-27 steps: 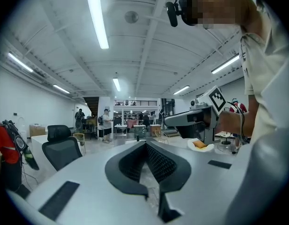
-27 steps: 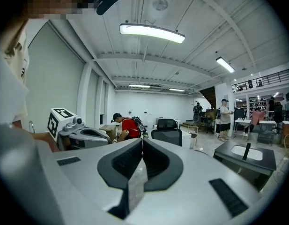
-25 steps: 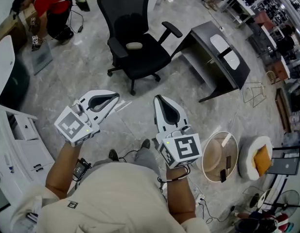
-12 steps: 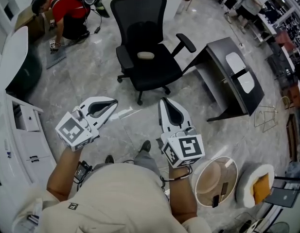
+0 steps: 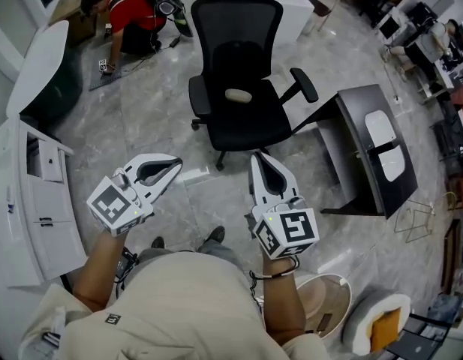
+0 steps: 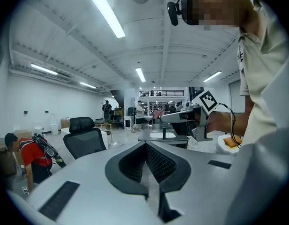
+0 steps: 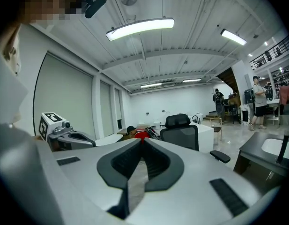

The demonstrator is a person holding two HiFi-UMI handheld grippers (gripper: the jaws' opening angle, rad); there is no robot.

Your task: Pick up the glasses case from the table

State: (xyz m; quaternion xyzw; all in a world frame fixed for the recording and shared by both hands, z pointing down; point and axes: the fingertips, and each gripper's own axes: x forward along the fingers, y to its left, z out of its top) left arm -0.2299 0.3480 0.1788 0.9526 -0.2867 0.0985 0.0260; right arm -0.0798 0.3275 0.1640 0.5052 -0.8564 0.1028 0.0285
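Note:
No glasses case can be told for certain. A small pale oval thing (image 5: 238, 94) lies on the seat of a black office chair (image 5: 242, 81). Two white oval shapes (image 5: 380, 129) lie on a dark table (image 5: 359, 163) at the right. I hold both grippers out over the floor, roughly level, short of the chair. My left gripper (image 5: 175, 164) is shut and holds nothing; its jaws meet at the tip (image 6: 146, 143). My right gripper (image 5: 259, 158) is also shut and empty, with its tips together (image 7: 143, 140).
A white cabinet with drawers (image 5: 36, 201) stands at the left. A person in red (image 5: 130, 17) crouches on the floor at the back. Round baskets (image 5: 377, 321) sit at the lower right. Marble floor (image 5: 141, 118) spreads around the chair.
The view has swung: the chair and dark table now sit lower and further right, nearer the grippers. The baskets have slid to the bottom right corner. Both grippers stay shut.

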